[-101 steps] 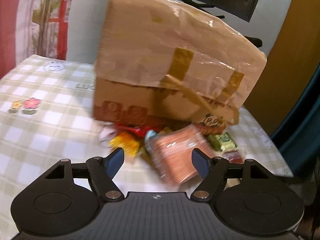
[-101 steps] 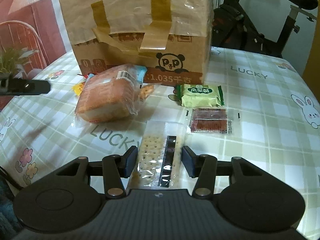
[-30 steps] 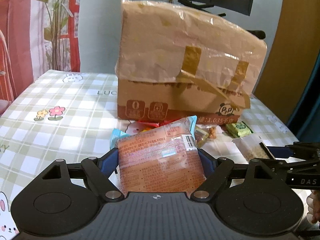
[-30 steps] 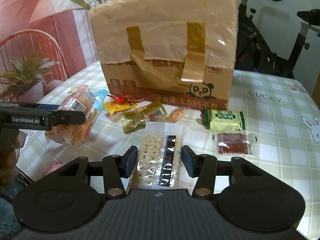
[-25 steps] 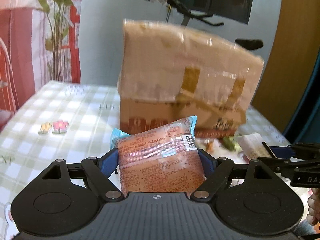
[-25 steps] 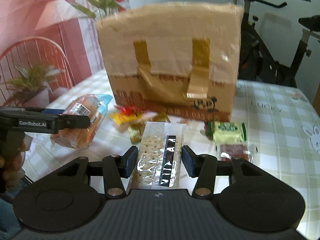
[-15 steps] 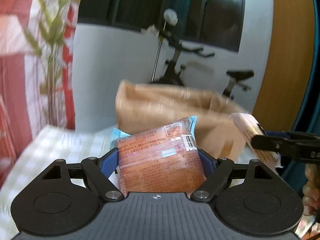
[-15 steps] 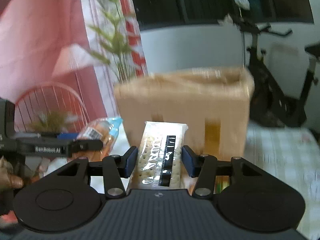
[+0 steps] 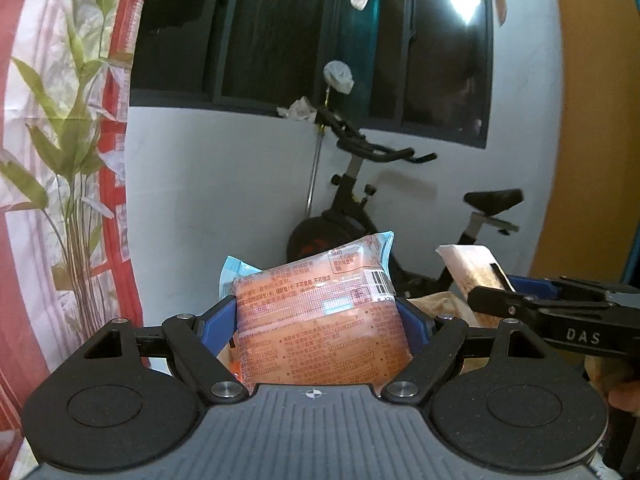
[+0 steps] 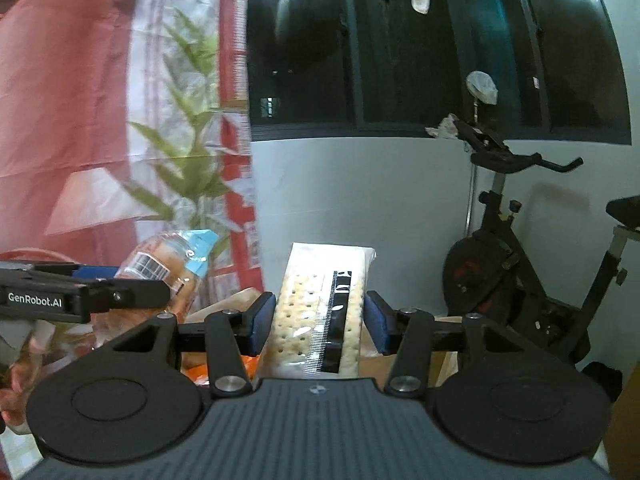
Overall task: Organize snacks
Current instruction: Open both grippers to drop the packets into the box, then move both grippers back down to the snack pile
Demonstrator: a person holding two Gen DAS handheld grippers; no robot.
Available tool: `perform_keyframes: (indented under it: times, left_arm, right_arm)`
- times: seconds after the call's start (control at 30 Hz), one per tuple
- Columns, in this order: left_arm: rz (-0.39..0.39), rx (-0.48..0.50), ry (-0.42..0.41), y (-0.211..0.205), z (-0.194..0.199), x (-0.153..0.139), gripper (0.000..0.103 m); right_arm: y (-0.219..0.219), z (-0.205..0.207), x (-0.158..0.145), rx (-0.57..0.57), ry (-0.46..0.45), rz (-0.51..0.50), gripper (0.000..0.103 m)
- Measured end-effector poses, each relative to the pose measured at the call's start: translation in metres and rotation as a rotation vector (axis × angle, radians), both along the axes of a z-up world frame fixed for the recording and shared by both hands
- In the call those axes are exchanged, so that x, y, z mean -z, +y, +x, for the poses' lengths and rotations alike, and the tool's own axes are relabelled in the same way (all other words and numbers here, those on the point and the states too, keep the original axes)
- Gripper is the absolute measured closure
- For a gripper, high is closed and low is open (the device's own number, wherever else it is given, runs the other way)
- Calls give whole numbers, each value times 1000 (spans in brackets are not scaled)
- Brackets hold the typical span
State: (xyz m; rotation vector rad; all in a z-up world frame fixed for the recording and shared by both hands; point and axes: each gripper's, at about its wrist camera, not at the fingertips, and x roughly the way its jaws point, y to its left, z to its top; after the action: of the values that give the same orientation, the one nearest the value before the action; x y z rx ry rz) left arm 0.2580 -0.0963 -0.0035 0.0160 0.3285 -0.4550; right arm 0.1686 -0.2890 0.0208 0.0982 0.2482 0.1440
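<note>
Bulging orange bread pack – pale perforated cracker sleeve with black stripe.

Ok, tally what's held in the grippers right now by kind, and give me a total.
Orange bread packet, in the left gripper: 1
Clear cracker sleeve, in the right gripper: 1
Total: 2 snacks held, one per gripper.
</note>
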Motion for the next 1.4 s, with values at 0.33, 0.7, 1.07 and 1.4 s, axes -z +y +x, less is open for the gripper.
perform_keyframes:
  times: [0.33, 0.7, 1.07, 1.4]
  left_arm:
    - [69, -8, 70, -17, 39, 29, 19]
    - [117, -8, 98, -13, 47, 36, 14]
    - [92, 2, 33, 7, 9, 14, 14]
    - [58, -9, 30, 51, -43, 25, 14]
  right_arm:
    - [-13, 40, 37, 40, 102, 8, 52]
    - [-23, 38, 53, 70, 186, 22, 44]
    - [-6, 8, 39, 32, 160, 7, 43]
    - [16, -39, 37, 9, 121, -19, 43]
